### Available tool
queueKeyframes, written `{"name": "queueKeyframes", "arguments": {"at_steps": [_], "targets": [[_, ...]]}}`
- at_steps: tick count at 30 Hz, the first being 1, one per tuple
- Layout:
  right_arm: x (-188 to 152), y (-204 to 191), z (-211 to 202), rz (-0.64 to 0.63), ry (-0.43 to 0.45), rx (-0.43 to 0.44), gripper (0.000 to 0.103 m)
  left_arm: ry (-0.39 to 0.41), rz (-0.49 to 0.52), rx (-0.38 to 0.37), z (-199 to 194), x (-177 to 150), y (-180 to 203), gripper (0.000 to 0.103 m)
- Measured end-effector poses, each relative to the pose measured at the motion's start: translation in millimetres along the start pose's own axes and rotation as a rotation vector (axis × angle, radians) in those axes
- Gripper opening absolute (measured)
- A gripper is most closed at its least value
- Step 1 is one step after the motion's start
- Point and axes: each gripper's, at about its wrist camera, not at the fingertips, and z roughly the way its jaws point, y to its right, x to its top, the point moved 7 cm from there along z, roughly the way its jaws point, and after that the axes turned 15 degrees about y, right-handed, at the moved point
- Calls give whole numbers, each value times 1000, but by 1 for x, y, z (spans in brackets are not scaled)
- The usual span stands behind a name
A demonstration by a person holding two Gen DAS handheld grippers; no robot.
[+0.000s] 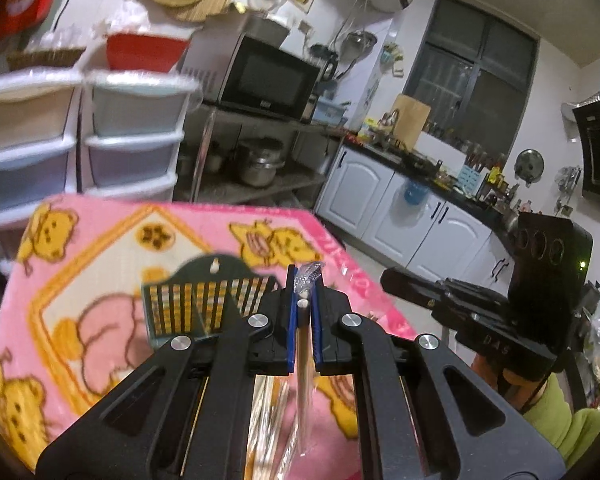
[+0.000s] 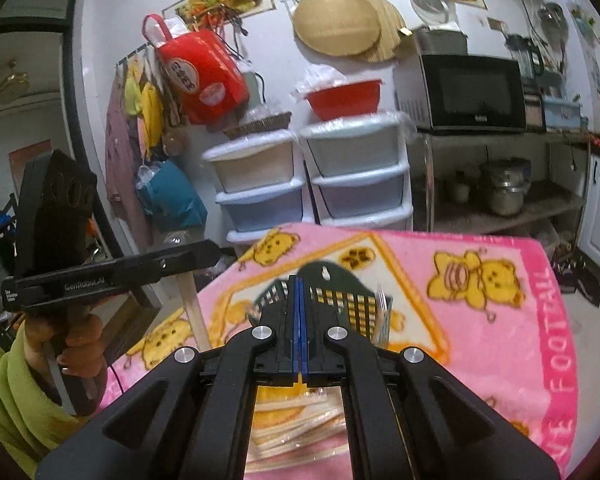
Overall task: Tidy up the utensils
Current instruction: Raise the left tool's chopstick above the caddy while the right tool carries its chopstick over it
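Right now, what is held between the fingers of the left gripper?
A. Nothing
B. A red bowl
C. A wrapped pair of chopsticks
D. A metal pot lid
C: in the left wrist view the left gripper is shut on a wrapped pair of chopsticks, whose clear wrapper sticks out past the blue pads.

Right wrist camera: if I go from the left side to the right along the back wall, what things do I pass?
Red bag → red bowl on the white drawers → black microwave → steel pot on the low shelf.
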Motion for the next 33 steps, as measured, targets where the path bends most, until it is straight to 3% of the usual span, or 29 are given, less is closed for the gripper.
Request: {"name": "queueKeyframes", "arguments": {"at_steps": [9,22,26,33], "targets": [[51,-5,8,-12,81,8,0,100,53,12,2,54,9,3],[97,-13,33,-31,138,9,0,219,100,123,14,121,-12,3],[91,-5,46,-30,105,-12,0,218,118,160,27,121,-22,3],[47,24,62,11,0,-60,1,179,145,230,53,94,-48,3]]}}
